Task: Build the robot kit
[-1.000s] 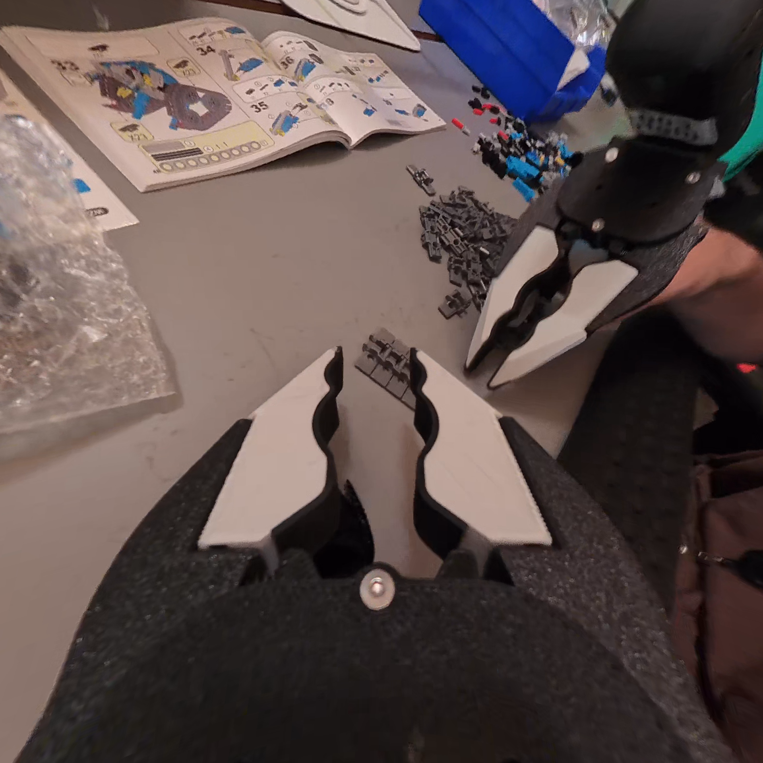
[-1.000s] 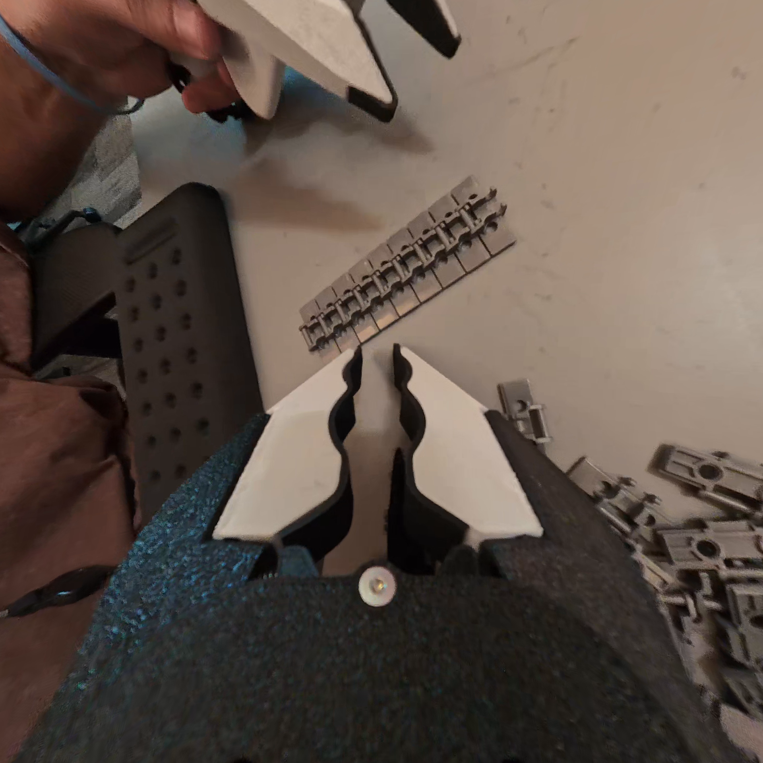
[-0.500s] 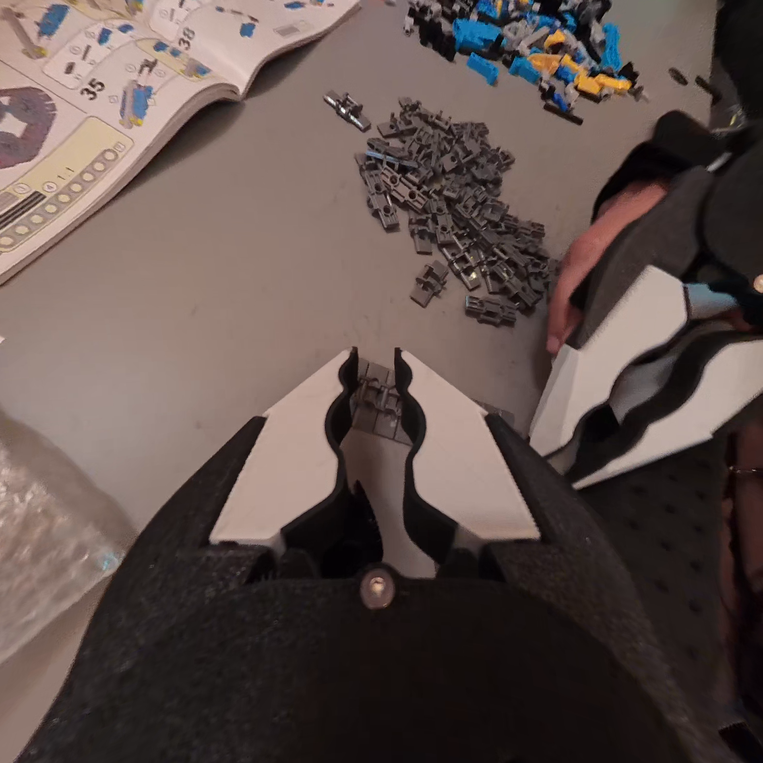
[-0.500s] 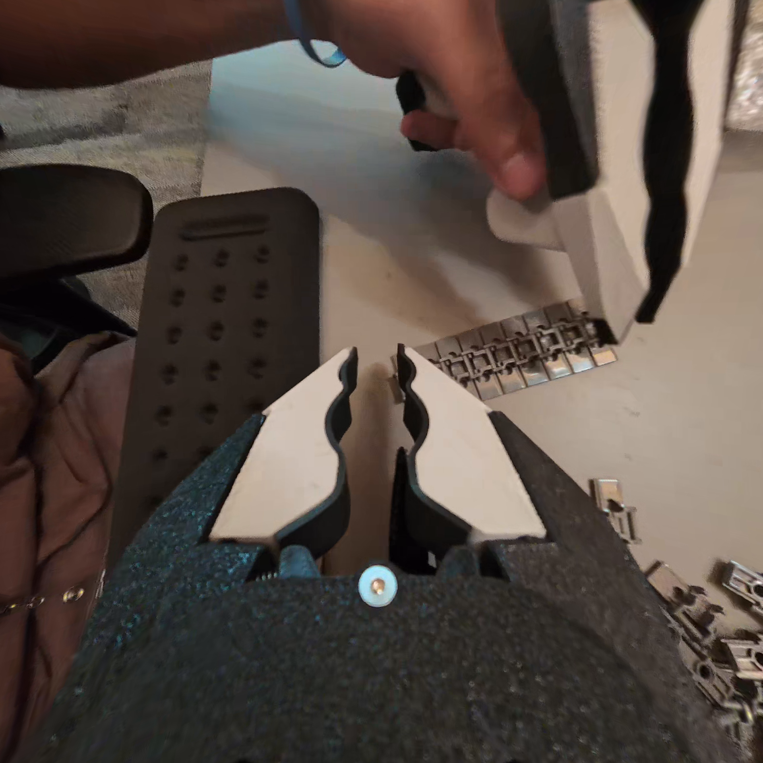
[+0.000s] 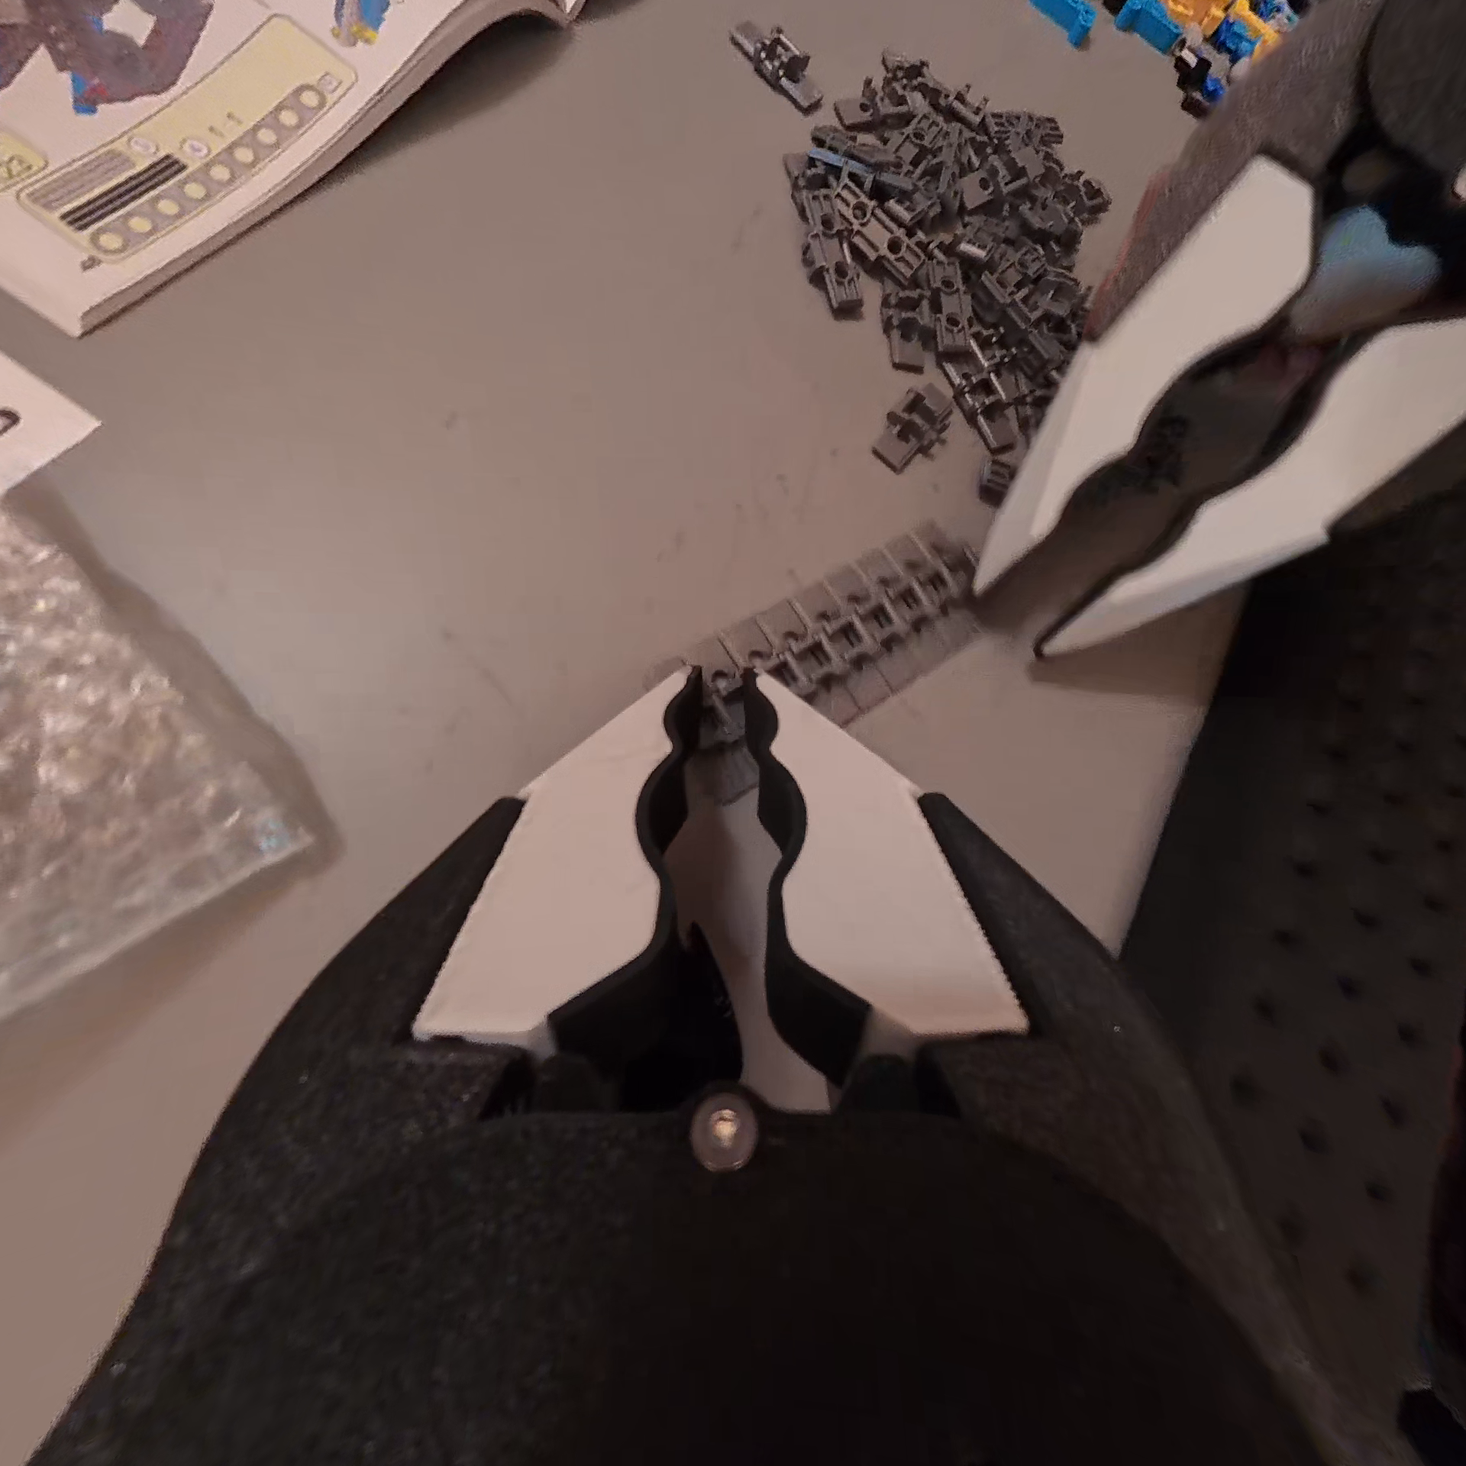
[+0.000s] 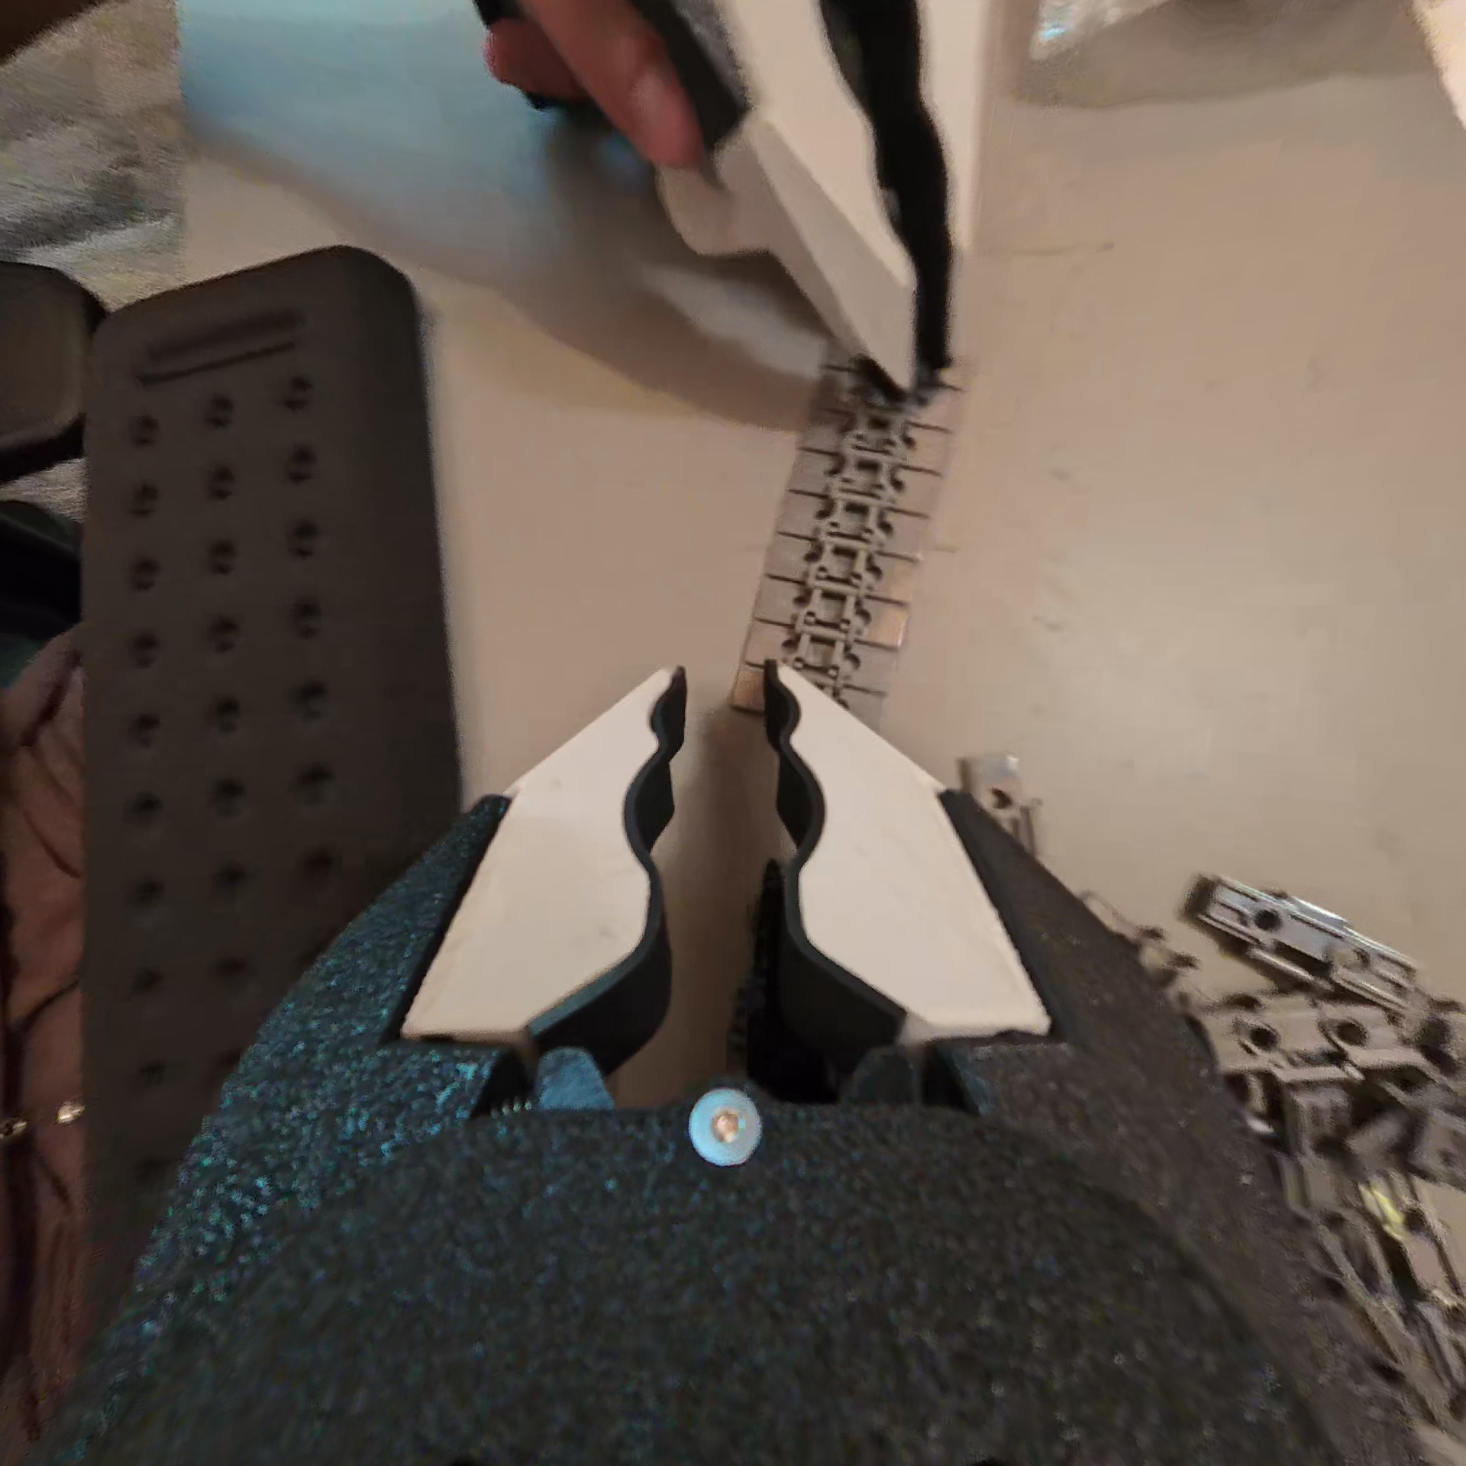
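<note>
Track strip (image 5: pixel 841 635): my left gripper (image 5: pixel 720 684) pinches its end link, right gripper (image 6: pixel 723 688) parted, empty at the other. Thin grip; strip may twist free or unclip.

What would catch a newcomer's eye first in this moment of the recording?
The strip of linked grey track pieces lying flat on the table stands out: the left gripper is closed on one end, while the right gripper, slightly open, sits at the other end. Just beyond is a heap of loose dark grey links, with an open instruction booklet at the far left.
</note>
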